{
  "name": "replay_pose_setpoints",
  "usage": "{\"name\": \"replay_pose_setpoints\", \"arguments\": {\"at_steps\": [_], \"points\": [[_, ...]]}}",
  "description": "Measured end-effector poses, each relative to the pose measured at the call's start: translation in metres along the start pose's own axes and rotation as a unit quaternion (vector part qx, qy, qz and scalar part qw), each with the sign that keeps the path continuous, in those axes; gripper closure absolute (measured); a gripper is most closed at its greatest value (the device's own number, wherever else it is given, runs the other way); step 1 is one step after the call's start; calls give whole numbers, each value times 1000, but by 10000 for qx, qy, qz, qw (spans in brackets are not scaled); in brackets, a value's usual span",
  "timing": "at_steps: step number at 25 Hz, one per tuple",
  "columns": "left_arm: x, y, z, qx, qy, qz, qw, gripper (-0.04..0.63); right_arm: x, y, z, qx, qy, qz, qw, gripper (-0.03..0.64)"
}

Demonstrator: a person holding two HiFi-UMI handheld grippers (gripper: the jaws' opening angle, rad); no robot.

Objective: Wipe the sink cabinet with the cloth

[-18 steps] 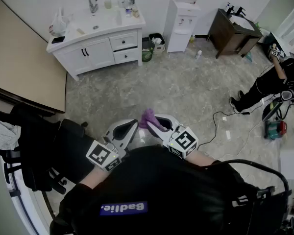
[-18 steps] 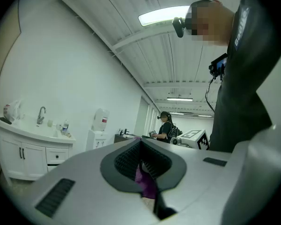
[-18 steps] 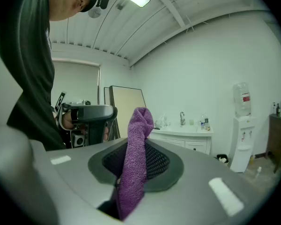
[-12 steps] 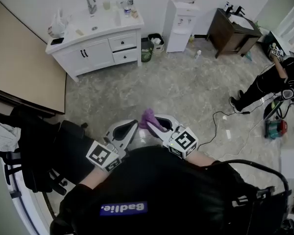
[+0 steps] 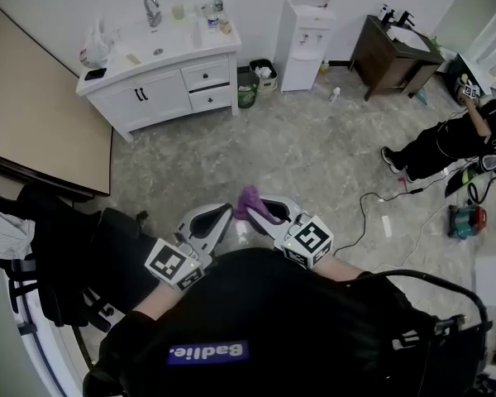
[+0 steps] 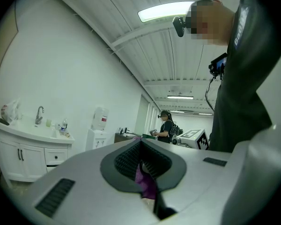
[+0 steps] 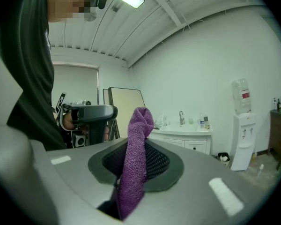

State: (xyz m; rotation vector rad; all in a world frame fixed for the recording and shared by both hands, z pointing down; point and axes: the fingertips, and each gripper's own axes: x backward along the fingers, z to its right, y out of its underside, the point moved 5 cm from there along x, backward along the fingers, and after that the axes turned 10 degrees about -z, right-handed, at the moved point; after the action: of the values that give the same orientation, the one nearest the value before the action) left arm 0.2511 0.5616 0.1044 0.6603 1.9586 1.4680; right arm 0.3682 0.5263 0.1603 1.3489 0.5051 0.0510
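The white sink cabinet (image 5: 161,89) stands against the far wall at upper left, with a faucet and small bottles on top; it is also small in the left gripper view (image 6: 18,156) and in the right gripper view (image 7: 187,142). Both grippers are held close to the person's chest, well away from it. My right gripper (image 5: 264,208) is shut on a purple cloth (image 5: 250,197), which sticks up past the jaws (image 7: 136,158). My left gripper (image 5: 223,213) sits just left of the cloth, jaws together; a sliver of purple (image 6: 145,182) shows in their slit.
A water dispenser (image 5: 306,44) and a small bin (image 5: 248,85) stand right of the cabinet. A dark wooden cabinet (image 5: 393,56) is at the back right, near a seated person (image 5: 455,139). A cable (image 5: 372,205) crosses the floor. A beige panel (image 5: 41,114) leans at left.
Both grippers and the cloth keep their places. The head view has drifted slightly, and the person at the right has drawn a leg in.
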Motion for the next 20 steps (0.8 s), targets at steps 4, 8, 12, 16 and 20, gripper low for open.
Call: {"name": "replay_pose_setpoints", "arguments": {"at_steps": [4,8,12,16,20], "points": [[-16,-7,-1,-42,-92,-16,9999,604,5,-2,18,-1,-91,26,10000,543],[-40,-11,-1,-76,-226,-69,9997,604,12,-3,45,-86,-117,21,9999,543],[-55,-10,-5,26,-508,-62,9987,604,13,9,70,-235,-369,4,9990,543],[-54,-16,-30,60,-742,71,9972,604,1,8,94,-384,-356,70,9986,543],[-66,-18,-76,102,-763,56,9970,604,-37,-2,122,-391,-307,11,9988,543]]}}
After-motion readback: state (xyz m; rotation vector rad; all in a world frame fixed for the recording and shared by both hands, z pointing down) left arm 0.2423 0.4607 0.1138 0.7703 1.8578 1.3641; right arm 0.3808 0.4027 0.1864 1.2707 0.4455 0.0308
